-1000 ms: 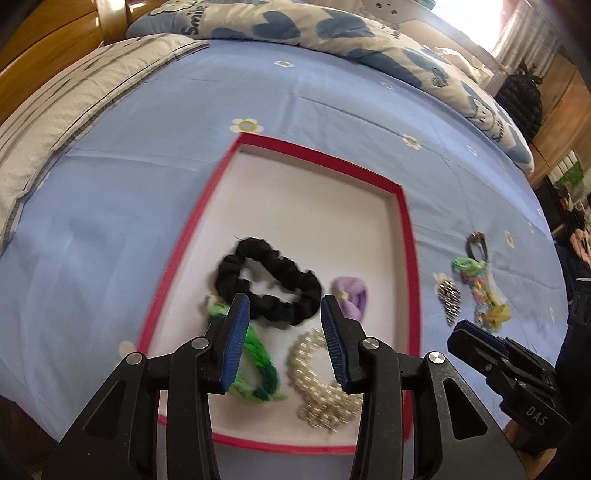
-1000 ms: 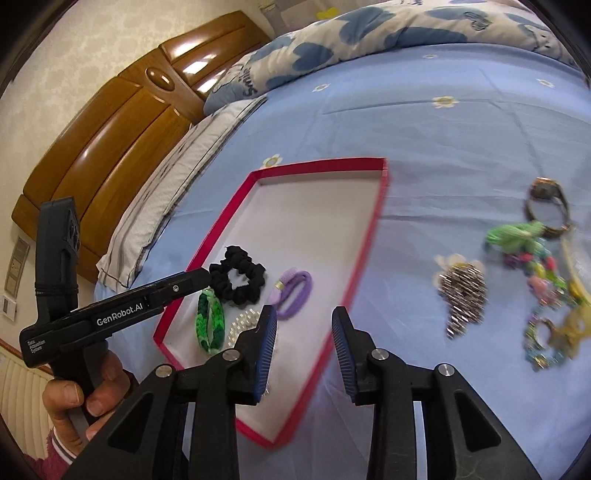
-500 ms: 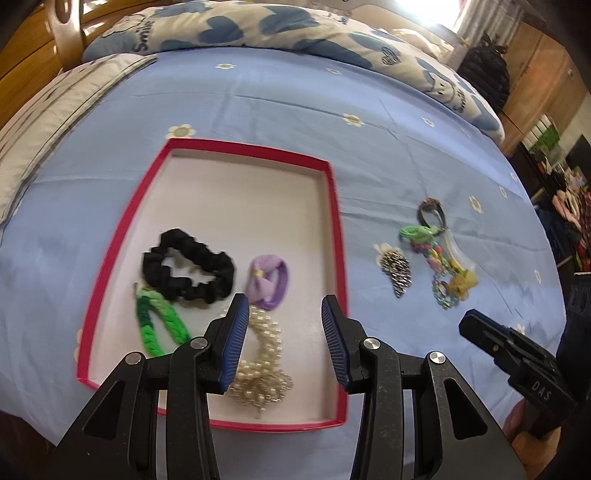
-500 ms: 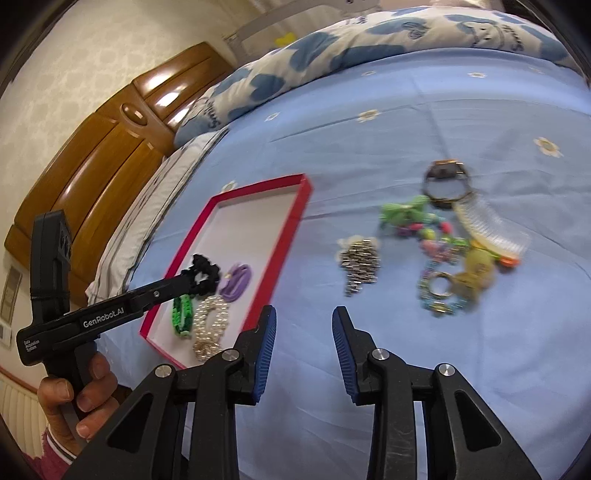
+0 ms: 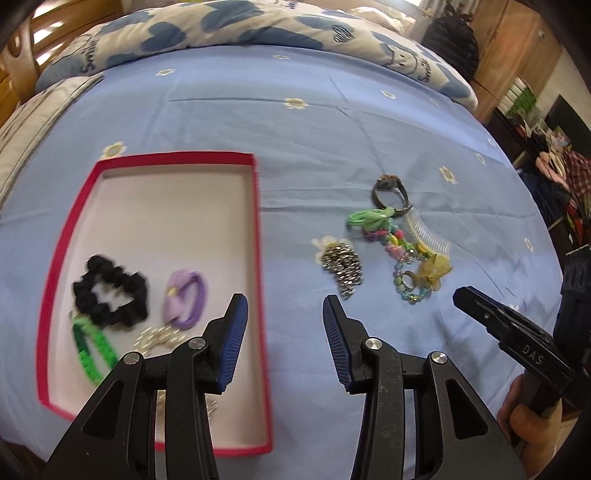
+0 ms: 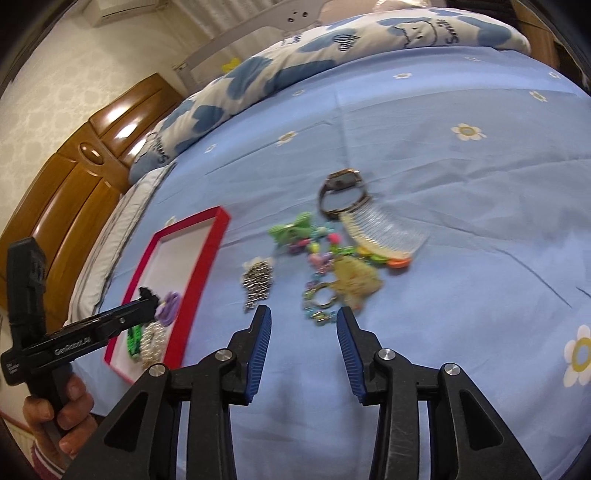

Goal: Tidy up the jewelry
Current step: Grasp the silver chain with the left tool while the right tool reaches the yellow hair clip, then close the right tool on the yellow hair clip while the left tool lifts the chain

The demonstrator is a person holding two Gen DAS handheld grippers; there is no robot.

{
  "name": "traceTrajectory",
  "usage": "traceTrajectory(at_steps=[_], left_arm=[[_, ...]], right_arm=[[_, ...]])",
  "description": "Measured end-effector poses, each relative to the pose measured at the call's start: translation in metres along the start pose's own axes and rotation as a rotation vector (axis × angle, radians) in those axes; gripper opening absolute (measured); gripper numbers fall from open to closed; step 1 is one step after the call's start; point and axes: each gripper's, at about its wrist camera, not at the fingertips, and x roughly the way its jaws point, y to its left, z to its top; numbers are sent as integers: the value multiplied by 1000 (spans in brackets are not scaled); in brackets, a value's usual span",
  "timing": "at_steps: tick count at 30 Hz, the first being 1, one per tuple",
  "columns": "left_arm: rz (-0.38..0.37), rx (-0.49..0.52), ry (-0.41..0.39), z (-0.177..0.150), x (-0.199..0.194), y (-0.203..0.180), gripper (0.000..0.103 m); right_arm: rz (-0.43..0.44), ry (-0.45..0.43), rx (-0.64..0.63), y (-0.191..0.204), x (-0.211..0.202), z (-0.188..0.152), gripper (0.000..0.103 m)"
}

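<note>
A bed (image 5: 332, 122) covered by a pale blue sheet printed with small white daisies carries everything. A white quilt with blue hearts (image 5: 229, 26) lies along its far edge, a glossy brown wooden headboard (image 6: 74, 184) stands at one end, and cream patterned wallpaper shows behind it.

One shallow red-rimmed tray with a white floor (image 5: 256, 206) holds four pieces: one black scrunchie (image 5: 110, 295), one lilac hair tie (image 5: 186, 295), one green braided band (image 5: 88, 350) and one pearl bracelet (image 5: 159, 338).

On the sheet to the tray's right lies a loose cluster: one silver beaded clip (image 5: 341, 266), one brown-strapped wristwatch (image 6: 341, 192), one clear plastic hair comb (image 6: 384, 230), one light green tassel (image 5: 365, 219), a multicoloured bead chain (image 5: 391, 240) and a yellow ornament (image 5: 434, 271).

The left hand-held gripper (image 5: 282, 334) hovers over the tray's right rim, jaws parted, nothing between them. The right hand-held gripper (image 6: 303, 349) hangs just short of the cluster, jaws opening and empty. "GenRobot.AI" is printed on the left one's side, "DAS" on the right's.
</note>
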Motion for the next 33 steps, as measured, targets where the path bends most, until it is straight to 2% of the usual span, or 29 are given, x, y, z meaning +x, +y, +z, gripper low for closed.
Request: traceTrajectory(at_steps=[9, 11, 20, 24, 25, 27, 28, 29, 33], left_arm=[[-24, 48, 38, 14, 35, -31, 41], [-29, 56, 48, 16, 43, -35, 41], [-40, 73, 114, 22, 80, -46, 41], [-27, 88, 125, 23, 94, -50, 41], [-26, 94, 125, 23, 94, -50, 41], [-23, 102, 120, 23, 95, -51, 36], [-22, 107, 118, 23, 95, -51, 21], [-24, 110, 120, 23, 95, -51, 12], [-43, 104, 109, 22, 91, -46, 10]], right_arm=[[-24, 0, 4, -11, 15, 9, 42], [-31, 5, 2, -11, 21, 11, 45], [-48, 21, 14, -25, 37, 15, 45], [-38, 20, 40, -33, 37, 15, 41], [-32, 18, 43, -35, 37, 15, 37], [-29, 13, 40, -35, 36, 15, 31], [-28, 11, 38, -34, 35, 16, 23], [-31, 14, 37, -34, 36, 16, 14], [-33, 6, 40, -34, 32, 16, 11]])
